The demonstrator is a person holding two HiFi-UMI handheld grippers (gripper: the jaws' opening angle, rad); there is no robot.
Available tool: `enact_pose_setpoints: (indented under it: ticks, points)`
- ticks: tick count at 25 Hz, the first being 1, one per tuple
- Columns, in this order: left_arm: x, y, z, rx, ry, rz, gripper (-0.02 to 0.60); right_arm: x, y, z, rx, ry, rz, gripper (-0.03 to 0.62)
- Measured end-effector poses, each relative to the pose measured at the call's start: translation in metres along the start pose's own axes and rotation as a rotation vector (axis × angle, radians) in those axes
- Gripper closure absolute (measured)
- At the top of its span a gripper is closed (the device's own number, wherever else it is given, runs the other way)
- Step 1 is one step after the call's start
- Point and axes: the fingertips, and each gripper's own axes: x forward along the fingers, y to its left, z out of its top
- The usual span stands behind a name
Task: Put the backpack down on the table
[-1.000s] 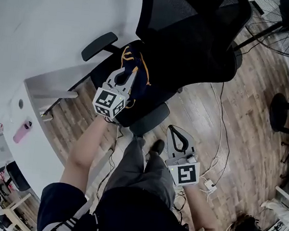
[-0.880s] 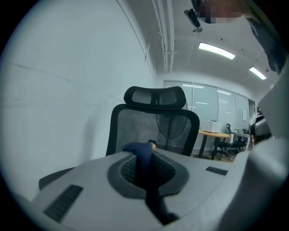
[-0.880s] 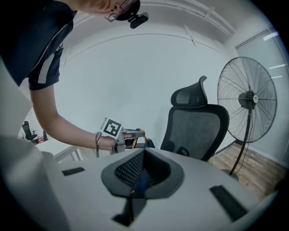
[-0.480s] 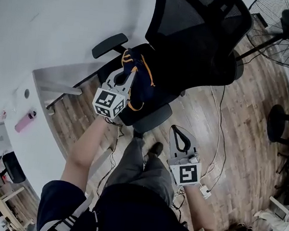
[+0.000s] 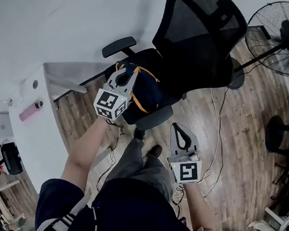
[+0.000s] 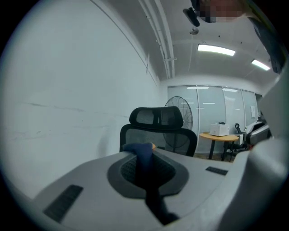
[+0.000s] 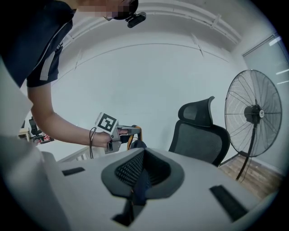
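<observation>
The backpack (image 5: pixel 143 91) is dark navy with orange trim and hangs just above the seat of a black office chair (image 5: pixel 198 41). My left gripper (image 5: pixel 133 73) is shut on its navy top strap (image 6: pixel 144 155), which sticks up between the closed jaws in the left gripper view. The right gripper view also shows the left gripper (image 7: pixel 130 131) with the backpack (image 7: pixel 137 144) under it. My right gripper (image 5: pixel 177 127) hovers lower right, over the person's leg and apart from the backpack; its jaws are shut, and I see nothing held in them.
A white table (image 5: pixel 35 131) stands at the left with a pink bottle (image 5: pixel 29 111) on it. A standing fan (image 5: pixel 283 37) is at the upper right, a round stool base (image 5: pixel 275 132) beyond, and cables (image 5: pixel 219 120) trail over the wooden floor.
My left gripper has risen with the backpack, lifting it off the chair seat. The right gripper has risen a little too.
</observation>
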Motion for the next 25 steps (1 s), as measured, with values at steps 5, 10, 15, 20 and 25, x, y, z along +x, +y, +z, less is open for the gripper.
enact_pose_setpoints:
  ticks: [5, 10, 15, 20, 25]
  points:
    - [-0.031, -0.001, 0.020, -0.031, -0.009, 0.066, 0.580, -0.016, 0.005, 0.012, -0.035, -0.015, 0.037, 0.597]
    - [-0.065, -0.005, 0.051, -0.025, -0.053, 0.119, 0.580, -0.030, 0.010, 0.020, -0.064, -0.027, 0.079, 0.597]
    - [-0.103, -0.004, 0.077, -0.024, -0.078, 0.187, 0.580, -0.041, 0.021, 0.028, -0.104, -0.037, 0.135, 0.597]
    - [-0.144, -0.001, 0.093, -0.025, -0.074, 0.264, 0.580, -0.039, 0.045, 0.044, -0.095, -0.098, 0.216, 0.597]
    - [-0.194, 0.004, 0.107, -0.037, -0.083, 0.330, 0.580, -0.035, 0.080, 0.053, -0.126, -0.098, 0.310, 0.597]
